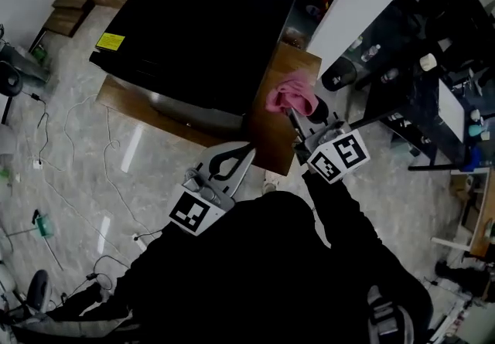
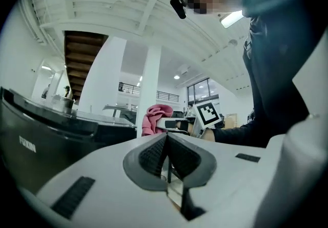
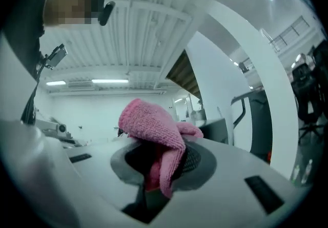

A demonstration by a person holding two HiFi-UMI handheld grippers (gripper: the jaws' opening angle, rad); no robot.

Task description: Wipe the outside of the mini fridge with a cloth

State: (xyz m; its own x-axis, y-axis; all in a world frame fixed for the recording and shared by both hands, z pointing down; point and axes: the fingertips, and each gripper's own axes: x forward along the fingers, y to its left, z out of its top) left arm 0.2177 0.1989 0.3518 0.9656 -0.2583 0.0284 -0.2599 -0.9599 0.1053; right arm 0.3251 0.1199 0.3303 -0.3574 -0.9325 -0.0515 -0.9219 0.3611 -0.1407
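The black mini fridge stands on a low wooden stand, seen from above. My right gripper is shut on a pink cloth, which it holds over the stand's right corner, just right of the fridge. In the right gripper view the cloth bunches up and drapes down between the jaws of that gripper. My left gripper hovers at the stand's front edge, shut and holding nothing. In the left gripper view the fridge is at the left, beyond the shut left gripper, and the cloth is ahead.
Cables trail over the marble floor left of the stand. A white pillar rises right of the fridge. Dark shelving with bottles and small items fills the right side. A yellow label marks the fridge's left corner.
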